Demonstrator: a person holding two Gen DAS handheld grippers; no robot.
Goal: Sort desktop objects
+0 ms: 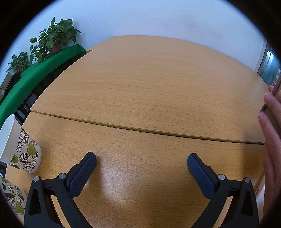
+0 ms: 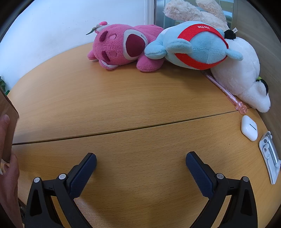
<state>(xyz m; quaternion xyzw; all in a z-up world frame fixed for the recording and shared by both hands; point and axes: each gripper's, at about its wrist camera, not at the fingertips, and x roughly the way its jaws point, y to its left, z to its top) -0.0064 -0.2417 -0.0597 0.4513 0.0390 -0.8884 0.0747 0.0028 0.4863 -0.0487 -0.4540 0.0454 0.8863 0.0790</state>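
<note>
Clearly nothing's picked yet: both grippers, left gripper (image 1: 141,160) and right gripper (image 2: 141,160), hover jaws spread, empty, over the counter (image 2: 123,105), facing plush toys (image 2: 123,49).

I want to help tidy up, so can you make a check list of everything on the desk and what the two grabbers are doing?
Surface: wooden table, a seam running across it.
Job's things: pink plush, blue plush with red band, white plush and a cream plush piled at the far right; pink pen beside the white plush; white earbud case; white clip holder at the right edge.
Clutter: two leaf-print paper cups at the left.
Grippers: left gripper open, empty; right gripper open, empty.
Cables: nothing seen.
Surroundings: white wall, potted plants on a green cloth; a hand at the edge.
</note>
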